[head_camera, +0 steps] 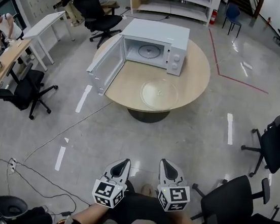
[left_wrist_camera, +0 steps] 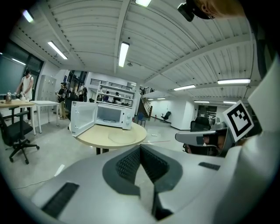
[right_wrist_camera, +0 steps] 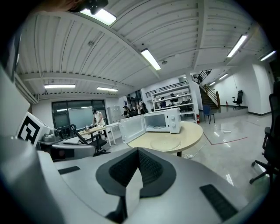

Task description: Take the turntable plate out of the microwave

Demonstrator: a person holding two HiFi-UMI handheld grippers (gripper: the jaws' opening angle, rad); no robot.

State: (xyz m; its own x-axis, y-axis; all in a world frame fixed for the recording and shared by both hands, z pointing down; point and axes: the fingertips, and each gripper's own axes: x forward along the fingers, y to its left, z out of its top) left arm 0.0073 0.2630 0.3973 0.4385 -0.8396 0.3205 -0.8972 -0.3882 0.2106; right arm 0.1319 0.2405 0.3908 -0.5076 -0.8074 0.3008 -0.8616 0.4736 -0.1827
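Head view: my left tongs (head_camera: 121, 167) closed, nothing between them; my right tongs (head_camera: 168, 169) beside them, likewise closed and empty. Both well apart from the round counter (head_camera: 199, 73), where the microwave (head_camera: 158, 34) stands door open and the turntable plate (head_camera: 159, 93) lies just before it.

No text, labels or numbers readable anywhere I look; any print on the microwave (head_camera: 154, 44) is too small.
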